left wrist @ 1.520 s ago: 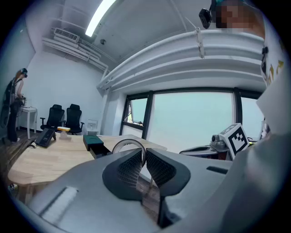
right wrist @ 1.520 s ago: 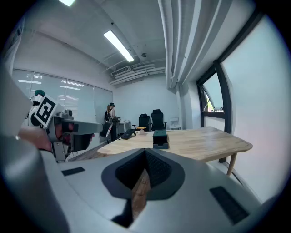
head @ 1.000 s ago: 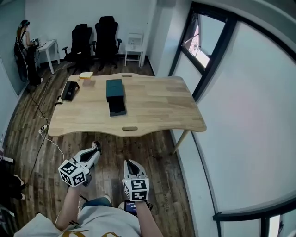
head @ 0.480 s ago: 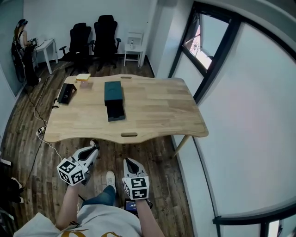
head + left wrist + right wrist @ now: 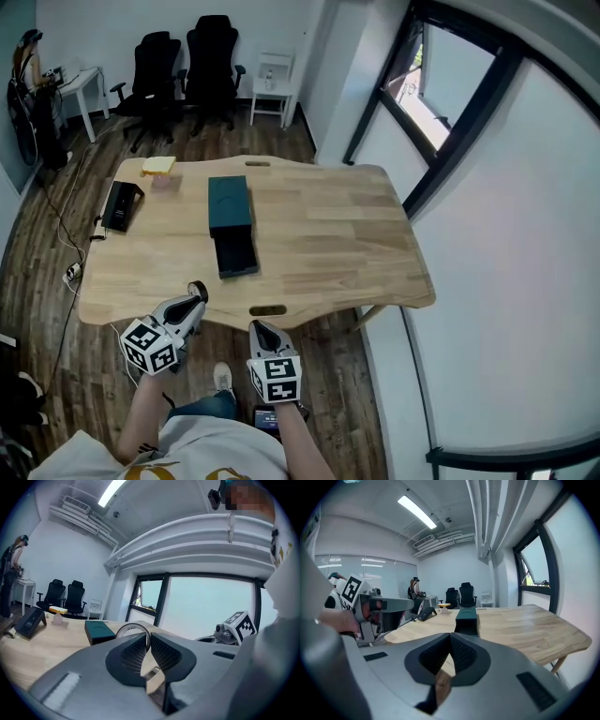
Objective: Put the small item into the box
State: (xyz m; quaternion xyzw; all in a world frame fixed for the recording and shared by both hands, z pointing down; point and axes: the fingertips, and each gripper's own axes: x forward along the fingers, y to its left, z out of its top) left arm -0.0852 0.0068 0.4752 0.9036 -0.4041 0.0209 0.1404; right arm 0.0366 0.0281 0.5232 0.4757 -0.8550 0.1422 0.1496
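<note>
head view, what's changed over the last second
The person has stepped forward. The table with the dark green box now lies nearer, and its near edge reaches the tongs in the head view. Nothing was taken hold of or let go. The left tongs stay shut on the ring, the right tongs stay shut and empty. Things on the table lie as before.
</note>
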